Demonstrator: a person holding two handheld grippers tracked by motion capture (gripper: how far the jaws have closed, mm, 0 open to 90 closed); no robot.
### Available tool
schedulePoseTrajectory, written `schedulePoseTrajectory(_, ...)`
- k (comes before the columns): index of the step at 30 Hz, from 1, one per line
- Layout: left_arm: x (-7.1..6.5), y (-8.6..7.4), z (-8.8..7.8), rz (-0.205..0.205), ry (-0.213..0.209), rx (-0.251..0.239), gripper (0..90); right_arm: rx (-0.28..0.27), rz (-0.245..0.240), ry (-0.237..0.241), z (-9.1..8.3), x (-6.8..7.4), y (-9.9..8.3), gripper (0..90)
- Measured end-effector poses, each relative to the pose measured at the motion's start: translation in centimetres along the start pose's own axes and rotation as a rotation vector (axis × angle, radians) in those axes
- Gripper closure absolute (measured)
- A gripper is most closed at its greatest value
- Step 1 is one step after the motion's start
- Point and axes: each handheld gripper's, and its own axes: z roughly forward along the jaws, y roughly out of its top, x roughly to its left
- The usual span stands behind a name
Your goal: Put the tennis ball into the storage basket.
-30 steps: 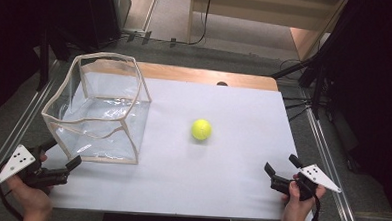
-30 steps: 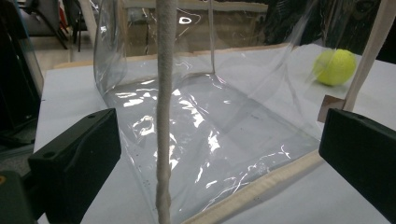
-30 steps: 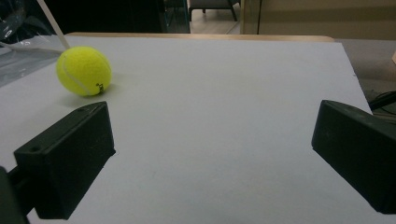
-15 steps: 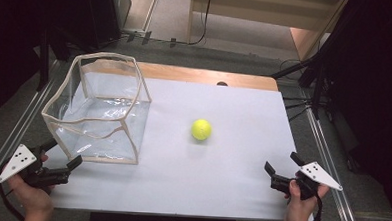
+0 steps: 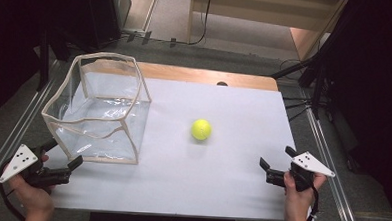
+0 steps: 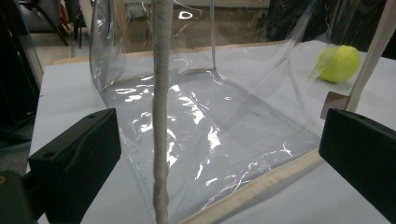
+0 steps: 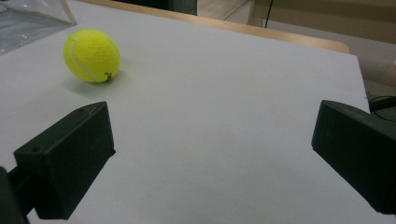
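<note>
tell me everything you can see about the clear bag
The clear bag is a box-shaped tote of glossy, wrinkled see-through plastic with cream fabric trim along its edges and rim. It stands upright and open-topped on the left part of the white table, looks empty, and its walls sag and buckle. Nothing grips it; the left gripper sits open just before its near corner.

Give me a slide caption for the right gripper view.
Open right tongs face a yellow tennis ball resting on the white table.
</note>
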Motion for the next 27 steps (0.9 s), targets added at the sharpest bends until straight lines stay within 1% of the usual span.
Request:
schedulePoseTrajectory(3, 0.0, 0.0, 0.0, 0.0, 0.0, 0.003, 0.0, 0.004, -0.01, 0.005, 0.3, 0.1, 0.3, 0.0)
schedulePoseTrajectory(5, 0.0, 0.0, 0.0, 0.001, -0.001, 0.0, 0.0, 0.015, -0.017, 0.019, 0.8, 0.4, 0.8, 0.0)
schedulePoseTrajectory(7, 0.0, 0.0, 0.0, 0.001, -0.001, 0.0, 0.0, 0.012, -0.022, 0.025, 1.0, 0.5, 1.0, 0.0)
schedulePoseTrajectory(9, 0.0, 0.0, 0.0, 0.002, -0.002, 0.0, 0.0, 0.019, -0.037, 0.033, 1.4, 0.7, 1.5, 0.0)
schedulePoseTrajectory(10, 0.0, 0.0, 0.0, 0.005, -0.001, 0.002, 0.0, 0.019, -0.041, 0.043, 1.7, 0.9, 1.9, 0.0)
schedulePoseTrajectory(14, -0.1, 0.0, 0.1, 0.007, 0.001, 0.004, 0.0, 0.028, -0.045, 0.056, 2.2, 1.2, 2.5, 0.0)
schedulePoseTrajectory(15, -0.1, 0.0, 0.1, 0.006, 0.001, 0.005, 0.0, 0.03, -0.058, 0.065, 2.6, 1.4, 3.0, 0.0)
schedulePoseTrajectory(16, -0.1, 0.0, 0.1, 0.003, -0.001, 0.004, 0.0, 0.03, -0.058, 0.065, 2.6, 1.4, 3.0, 0.0)
schedulePoseTrajectory(19, -0.1, 0.0, 0.1, 0.004, 0.0, 0.004, 0.0, 0.032, -0.078, 0.083, 3.3, 1.8, 3.7, 0.0)
schedulePoseTrajectory(20, -0.1, 0.0, 0.1, 0.002, 0.0, 0.001, 0.0, 0.032, -0.078, 0.083, 3.3, 1.8, 3.7, 0.0)
schedulePoseTrajectory(21, -0.1, 0.0, 0.0, 0.009, 0.0, 0.003, 0.0, 0.033, -0.082, 0.088, 3.5, 1.9, 3.9, 0.0)
schedulePoseTrajectory(23, -0.1, 0.0, 0.0, 0.005, 0.0, 0.002, 0.0, 0.033, -0.087, 0.101, 4.0, 2.2, 4.5, 0.0)
schedulePoseTrajectory(27, -0.1, 0.0, 0.0, 0.005, 0.0, 0.0, 0.0, 0.033, -0.09, 0.114, 4.4, 2.3, 4.9, 0.0)
